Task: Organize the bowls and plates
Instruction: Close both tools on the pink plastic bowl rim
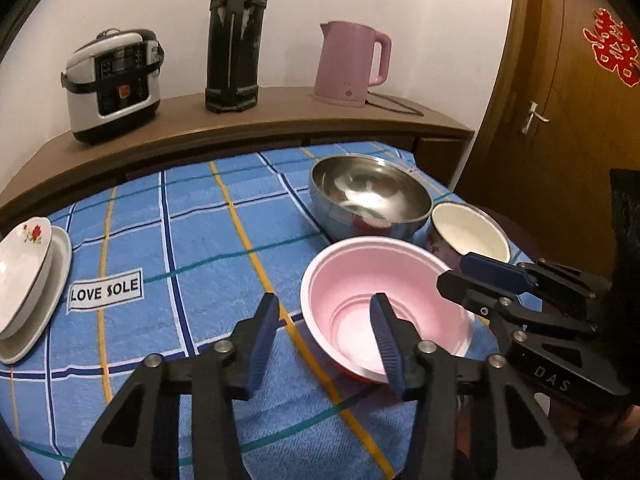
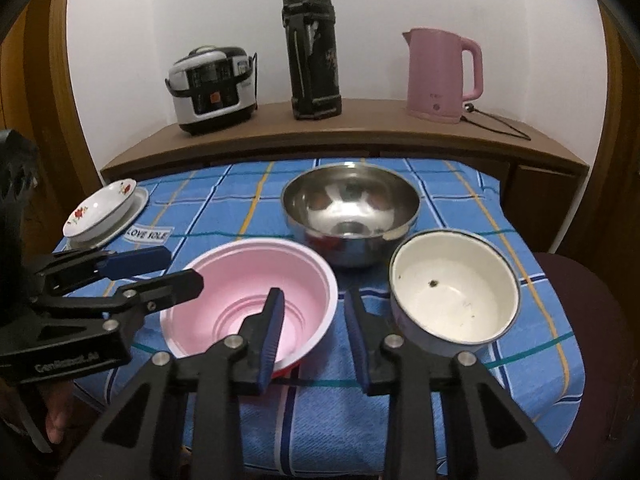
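A pink bowl (image 1: 384,300) (image 2: 252,296) sits near the table's front edge. Behind it stands a steel bowl (image 1: 370,196) (image 2: 350,212), and to the right a white enamel bowl (image 1: 468,232) (image 2: 454,292). A flowered dish (image 1: 22,268) (image 2: 100,208) rests on a white plate (image 1: 44,304) (image 2: 138,204) at far left. My left gripper (image 1: 324,340) is open, its fingers astride the pink bowl's left rim. My right gripper (image 2: 314,332) is open, astride the pink bowl's right rim. Each gripper shows in the other's view, the right gripper (image 1: 472,276) and the left gripper (image 2: 172,268).
A blue checked cloth (image 1: 200,240) (image 2: 440,400) covers the table. Behind it a wooden counter (image 1: 240,128) (image 2: 360,128) holds a rice cooker (image 1: 114,84), a black flask (image 1: 236,36) and a pink kettle (image 1: 348,64). A wooden door (image 1: 560,100) is at the right.
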The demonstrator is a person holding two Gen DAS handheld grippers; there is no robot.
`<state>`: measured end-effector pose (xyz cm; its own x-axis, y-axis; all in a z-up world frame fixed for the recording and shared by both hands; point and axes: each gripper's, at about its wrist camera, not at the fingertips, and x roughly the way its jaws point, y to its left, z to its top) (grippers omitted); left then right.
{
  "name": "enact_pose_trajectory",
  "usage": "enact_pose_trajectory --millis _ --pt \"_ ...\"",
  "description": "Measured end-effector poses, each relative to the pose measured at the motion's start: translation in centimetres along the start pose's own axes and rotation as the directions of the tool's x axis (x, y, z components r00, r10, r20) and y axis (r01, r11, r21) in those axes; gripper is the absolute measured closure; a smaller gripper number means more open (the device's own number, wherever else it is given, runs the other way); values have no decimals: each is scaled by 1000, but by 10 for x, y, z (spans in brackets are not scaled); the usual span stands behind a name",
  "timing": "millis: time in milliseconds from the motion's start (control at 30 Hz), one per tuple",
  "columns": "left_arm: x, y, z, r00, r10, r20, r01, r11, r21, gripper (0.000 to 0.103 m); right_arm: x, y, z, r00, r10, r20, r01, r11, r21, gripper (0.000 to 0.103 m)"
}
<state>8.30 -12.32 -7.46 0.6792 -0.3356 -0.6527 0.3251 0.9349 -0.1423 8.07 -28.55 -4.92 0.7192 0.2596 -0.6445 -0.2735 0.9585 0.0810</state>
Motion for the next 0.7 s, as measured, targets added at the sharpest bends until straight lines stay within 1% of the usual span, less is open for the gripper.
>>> enact_pose_trajectory --millis 67,133,167,200,233,300,400,467,500,567,700 --pt "4 2 -1 1000 -13 -18 13 1000 -12 61 5 0 -2 1000 1 -20 -1 1000 2 78" --pt "8 4 -3 999 -17 -33 16 1000 -24 61 9 -1 -5 999 6 -32 -5 1000 5 83" --pt "10 5 -4 999 -14 -39 13 1000 -29 63 10 -1 -6 999 10 -36 -10 1000 5 85" --pt "11 5 -5 999 -17 -43 15 999 -32 65 10 0 -7 999 13 -36 -13 1000 4 88" --pt "11 6 -6 999 -24 -48 23 999 -37 71 10 2 -7 999 19 -36 -19 1000 0 90" --pt "11 6 -7 998 -38 -50 35 998 -48 72 9 5 -7 999 21 -33 -21 1000 -7 90" --pt "9 7 -8 999 -21 -45 19 999 -50 74 9 8 -7 999 24 -29 -25 1000 -10 90" --pt "9 12 -9 998 -8 -59 4 998 -63 83 8 9 -6 999 32 -24 -33 999 -1 90" --pt "10 14 -10 998 -6 -65 1 997 -73 85 8 8 -5 999 40 -20 -40 999 5 91" --pt "10 19 -11 997 -11 -73 4 996 -91 86 5 9 -4 998 57 -8 -57 998 12 91" --pt "7 21 -11 997 18 -73 -24 996 -91 87 2 16 1 998 67 9 -67 998 3 92"
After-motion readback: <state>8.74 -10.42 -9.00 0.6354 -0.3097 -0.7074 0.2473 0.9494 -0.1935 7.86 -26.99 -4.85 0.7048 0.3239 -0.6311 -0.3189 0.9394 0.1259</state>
